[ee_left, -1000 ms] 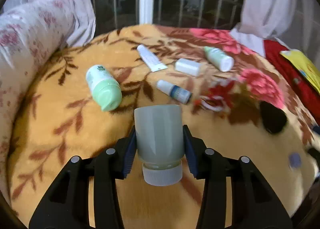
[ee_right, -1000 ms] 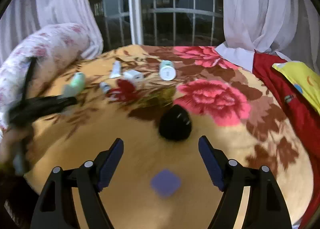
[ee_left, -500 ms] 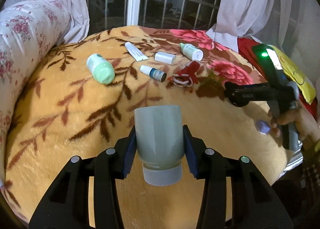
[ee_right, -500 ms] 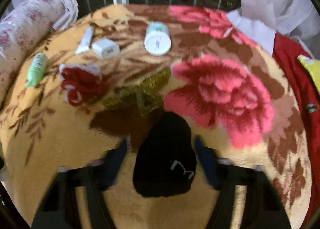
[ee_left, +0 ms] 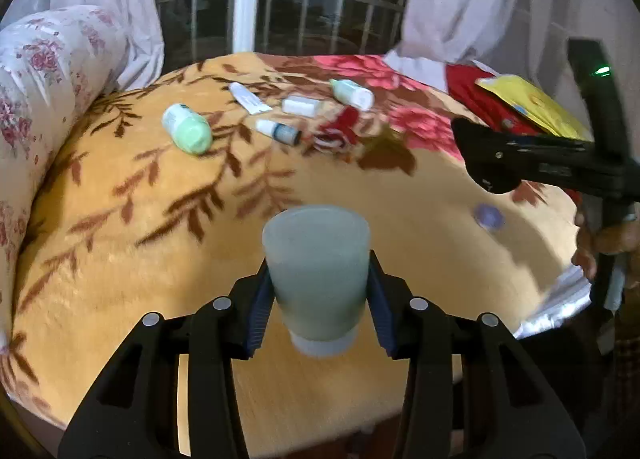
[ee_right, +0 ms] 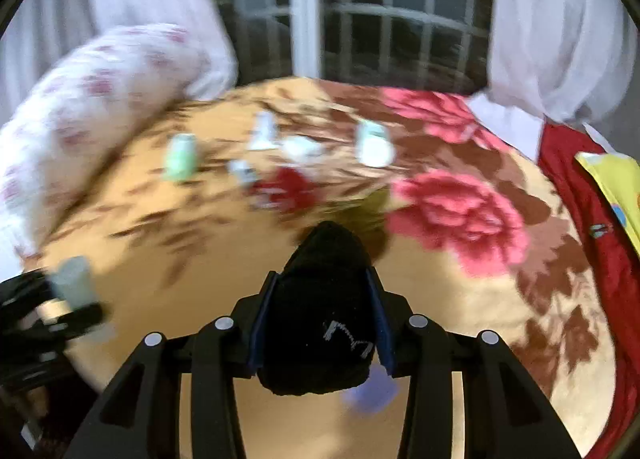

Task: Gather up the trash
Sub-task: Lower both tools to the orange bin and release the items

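My left gripper is shut on a pale grey-green bottle with a white cap, held above the near part of the bed. My right gripper is shut on a black sock and holds it above the blanket; it also shows at the right of the left wrist view. Far on the blanket lie a green bottle, a white tube, a small dropper bottle, a white box, another green-white bottle and a red crumpled item.
The orange floral blanket covers the bed. A small purple piece lies near its right edge. A flowered bolster runs along the left. A red cloth with a yellow packet lies at right. A window and curtains stand behind.
My right gripper closed on the black sock and lifted it off the blanket. My left gripper kept hold of the bottle and drew back slightly from the far items.
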